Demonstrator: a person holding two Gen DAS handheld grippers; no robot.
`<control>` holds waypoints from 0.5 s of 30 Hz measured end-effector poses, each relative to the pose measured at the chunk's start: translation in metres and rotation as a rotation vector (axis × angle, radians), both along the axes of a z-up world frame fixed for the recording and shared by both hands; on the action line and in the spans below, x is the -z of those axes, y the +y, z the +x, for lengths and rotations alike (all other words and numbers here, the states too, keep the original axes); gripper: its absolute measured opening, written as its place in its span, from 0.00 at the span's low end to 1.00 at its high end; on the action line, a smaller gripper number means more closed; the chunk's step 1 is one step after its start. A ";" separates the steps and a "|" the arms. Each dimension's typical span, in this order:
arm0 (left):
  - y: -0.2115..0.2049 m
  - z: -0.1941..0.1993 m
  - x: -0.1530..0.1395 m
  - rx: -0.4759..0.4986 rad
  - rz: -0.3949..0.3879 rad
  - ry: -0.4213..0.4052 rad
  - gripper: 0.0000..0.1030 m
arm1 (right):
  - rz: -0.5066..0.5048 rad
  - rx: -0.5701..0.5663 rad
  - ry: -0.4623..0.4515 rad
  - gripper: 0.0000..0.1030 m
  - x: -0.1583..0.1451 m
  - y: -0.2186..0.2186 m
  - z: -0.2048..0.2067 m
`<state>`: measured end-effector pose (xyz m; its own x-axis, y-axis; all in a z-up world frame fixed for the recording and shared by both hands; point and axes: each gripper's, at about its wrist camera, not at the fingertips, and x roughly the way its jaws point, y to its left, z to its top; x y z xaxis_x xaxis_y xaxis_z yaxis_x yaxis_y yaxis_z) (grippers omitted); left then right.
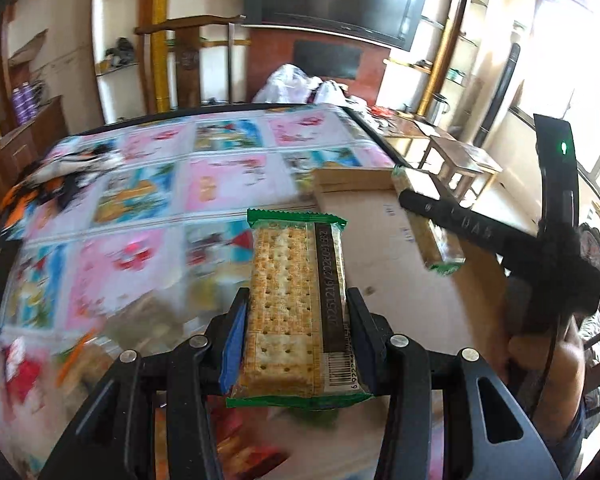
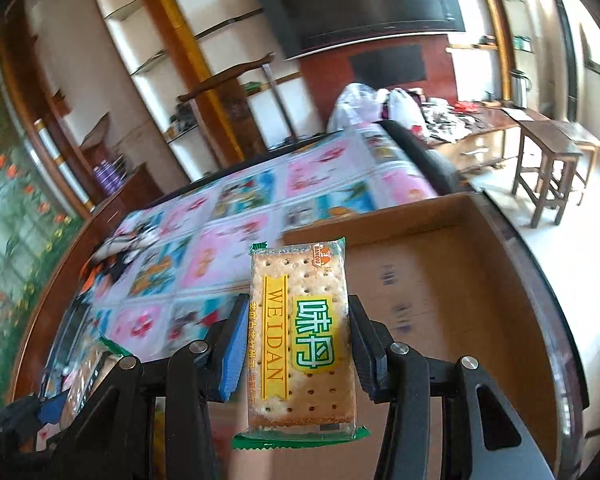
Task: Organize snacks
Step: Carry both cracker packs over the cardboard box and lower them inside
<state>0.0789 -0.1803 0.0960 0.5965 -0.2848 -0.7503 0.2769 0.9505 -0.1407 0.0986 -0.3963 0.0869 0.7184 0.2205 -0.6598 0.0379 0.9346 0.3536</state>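
While both grippers carry cracker packs, the cardboard box point(image 2: 440, 280) fills the right of the right wrist view. The right gripper point(image 2: 298, 332) clamps its pack point(image 2: 300, 340) lengthwise, nearer the box. The left gripper point(image 1: 296, 320) grips its own pack point(image 1: 296, 304), box upper right.

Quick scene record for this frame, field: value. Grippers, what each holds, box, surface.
left gripper: shut on cracker pack, barcode side up
right gripper: shut on second cracker pack, label side up
cardboard box: open, no contents visible, just ahead of both grippers
table cover: patterned in coloured squares
background: blurred in both wrist views
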 end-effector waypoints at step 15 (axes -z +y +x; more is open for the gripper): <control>-0.107 0.048 0.065 0.096 0.014 0.115 0.44 | 0.034 0.141 0.133 0.48 0.026 -0.058 0.014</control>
<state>0.1269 -0.2876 0.0312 0.4771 -0.3254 -0.8164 0.3497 0.9225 -0.1633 0.1130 -0.4547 0.0606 0.6510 0.1477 -0.7446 0.2160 0.9043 0.3682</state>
